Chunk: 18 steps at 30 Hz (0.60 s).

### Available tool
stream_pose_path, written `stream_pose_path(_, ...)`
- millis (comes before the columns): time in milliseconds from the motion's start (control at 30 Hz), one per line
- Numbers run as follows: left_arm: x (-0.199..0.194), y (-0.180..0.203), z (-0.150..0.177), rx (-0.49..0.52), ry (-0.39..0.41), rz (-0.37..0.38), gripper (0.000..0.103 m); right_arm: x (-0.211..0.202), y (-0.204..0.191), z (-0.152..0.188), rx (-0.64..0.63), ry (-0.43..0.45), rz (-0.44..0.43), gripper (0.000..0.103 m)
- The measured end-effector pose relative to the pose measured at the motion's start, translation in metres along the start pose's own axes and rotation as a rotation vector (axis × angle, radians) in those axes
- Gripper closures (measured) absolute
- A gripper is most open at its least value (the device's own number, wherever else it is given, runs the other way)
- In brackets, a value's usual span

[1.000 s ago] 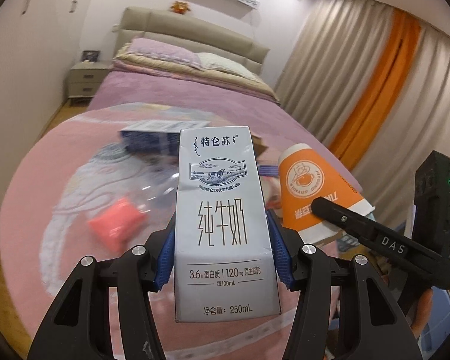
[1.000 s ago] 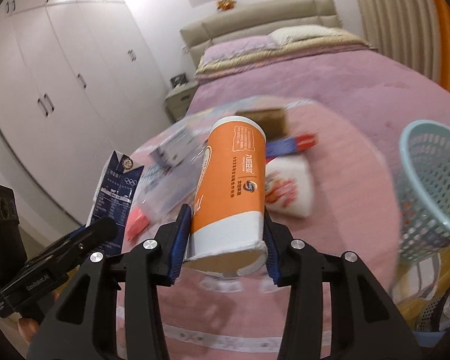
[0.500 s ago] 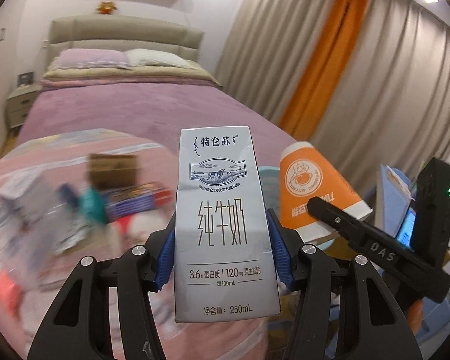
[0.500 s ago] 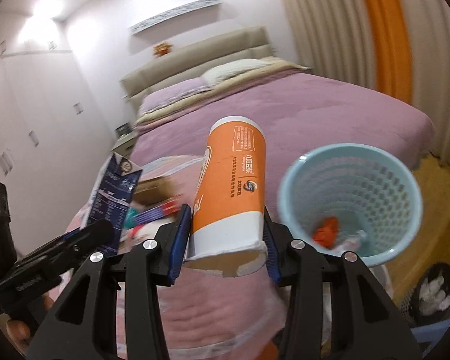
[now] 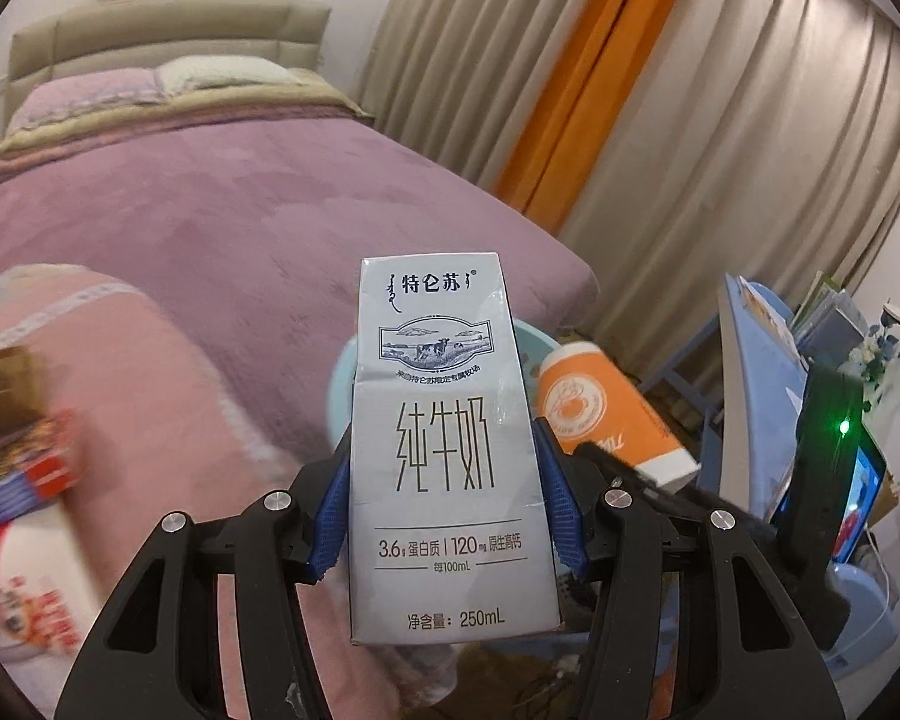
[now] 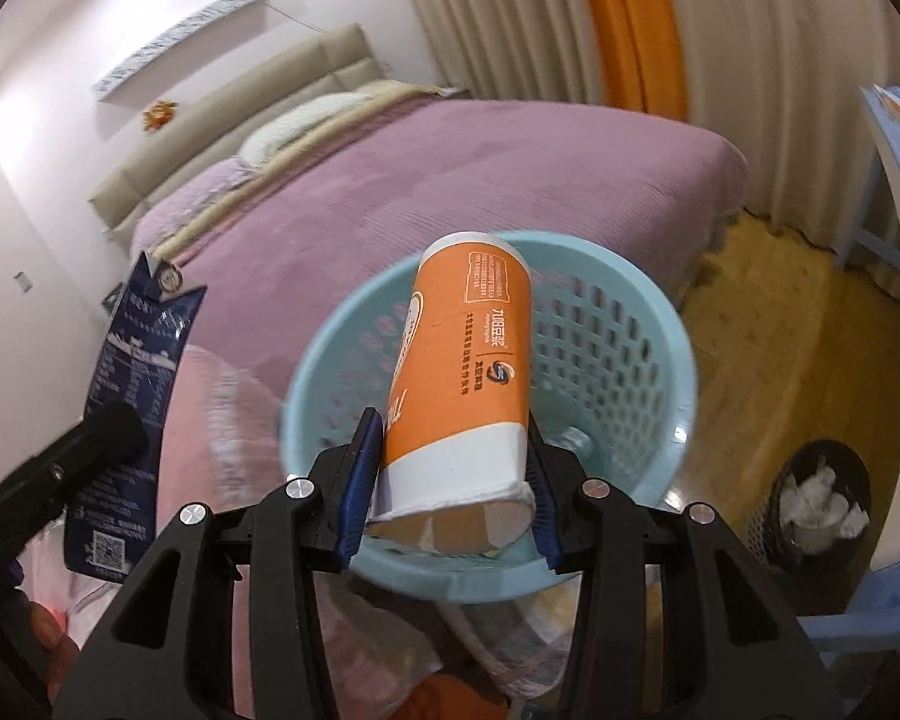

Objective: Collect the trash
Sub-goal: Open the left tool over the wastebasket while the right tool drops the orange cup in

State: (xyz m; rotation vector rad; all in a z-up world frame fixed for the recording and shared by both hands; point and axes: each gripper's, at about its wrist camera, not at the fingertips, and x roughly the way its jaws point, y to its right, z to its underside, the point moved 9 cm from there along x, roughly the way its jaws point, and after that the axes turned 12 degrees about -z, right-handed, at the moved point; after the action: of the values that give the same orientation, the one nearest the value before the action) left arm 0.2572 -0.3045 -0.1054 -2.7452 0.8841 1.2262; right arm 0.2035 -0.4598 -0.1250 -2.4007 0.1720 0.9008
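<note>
Purple bedding covers the bed [image 6: 450, 180] behind both hands, with beige and orange curtains [image 5: 630, 90] along the wall. At the bed's foot corner stands a light-blue basket [image 6: 624, 324]. The right gripper [image 6: 450, 486] pinches an orange paper cup [image 6: 468, 360] by its white end, held in front of the basket's mouth. The left gripper [image 5: 444, 516] is clamped on an upright white milk carton [image 5: 444, 420]. Blurred packets [image 5: 24, 462] lie on a pink blanket at the bed's near edge.
</note>
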Motion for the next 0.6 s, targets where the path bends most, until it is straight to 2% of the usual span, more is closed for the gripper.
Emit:
stream_pose_path(100,0.020,0.005,0.002,-0.050,-0.036,0.032,0.050,0.007,0.013,0.002,0.017,-0.015,0.028,0.061)
stream_pose_path(200,0.032,0.013,0.004,-0.042,-0.034,0.015,0.050,0.015,0.024,0.004,0.021,-0.026,0.048,0.059)
stream_pose_path(233,0.034,0.014,0.007,-0.040,-0.036,0.010,0.049,0.018,0.027,0.004,0.021,-0.030,0.057,0.057)
stream_pose_path(267,0.036,0.016,0.008,-0.043,-0.035,0.016,0.043,0.020,0.028,0.004,0.022,-0.031,0.062,0.057)
stream_pose_path(333,0.034,0.019,0.006,-0.045,-0.021,0.028,0.039,0.021,0.031,0.005,0.025,-0.030,0.072,0.055)
stream_pose_path(600,-0.004,0.010,0.006,-0.052,0.049,0.059,0.039,0.009,0.029,0.005,0.013,0.009,0.034,0.053)
